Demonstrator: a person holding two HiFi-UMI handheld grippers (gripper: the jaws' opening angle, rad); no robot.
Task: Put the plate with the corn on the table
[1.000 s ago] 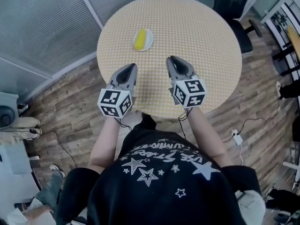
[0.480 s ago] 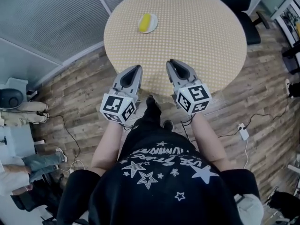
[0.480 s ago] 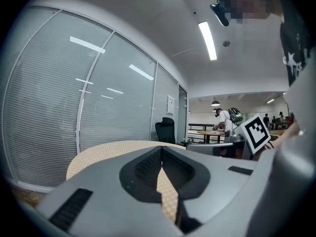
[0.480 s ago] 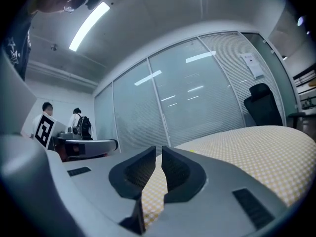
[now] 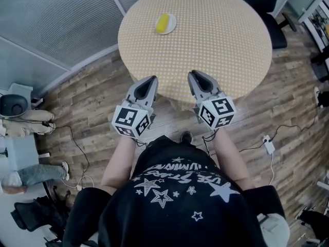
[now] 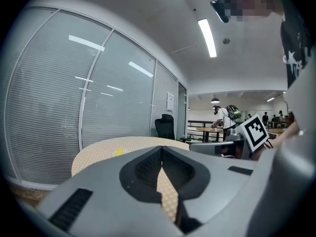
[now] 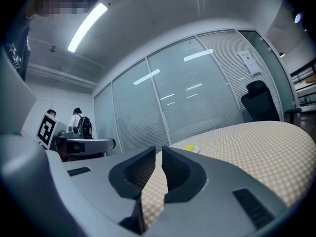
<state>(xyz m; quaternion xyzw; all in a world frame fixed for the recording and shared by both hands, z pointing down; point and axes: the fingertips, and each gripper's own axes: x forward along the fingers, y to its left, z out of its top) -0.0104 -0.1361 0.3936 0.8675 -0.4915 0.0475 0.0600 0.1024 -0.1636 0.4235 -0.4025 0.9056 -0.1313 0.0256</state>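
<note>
You're backing off from the desk [image 5: 231, 45]. A second ago both tools were hanging over its near part; now only their tips are reaching over the near rim, and the marker cubes are sitting out above the wooden floor [image 5: 87, 107]. The plate [image 5: 171, 27] with the corn [image 5: 163, 22] is lying where it was, on the far left of the checked desk top, well apart from both tools.

Your left gripper [image 5: 151, 79] is showing its fingers [image 6: 143, 167] pressed together at the tips, with nothing between them. Your right gripper [image 5: 194, 74] is keeping its fingers [image 7: 182, 169] all but closed, only a thin slit between them, and they're pinching nothing either.

As for writing, your black shirt [image 5: 175, 199] is carrying white stars and a curved line of white lettering that I can't read reliably from here. A sheet [image 7: 249, 60] is hanging on the glass wall, too small to read.
</note>
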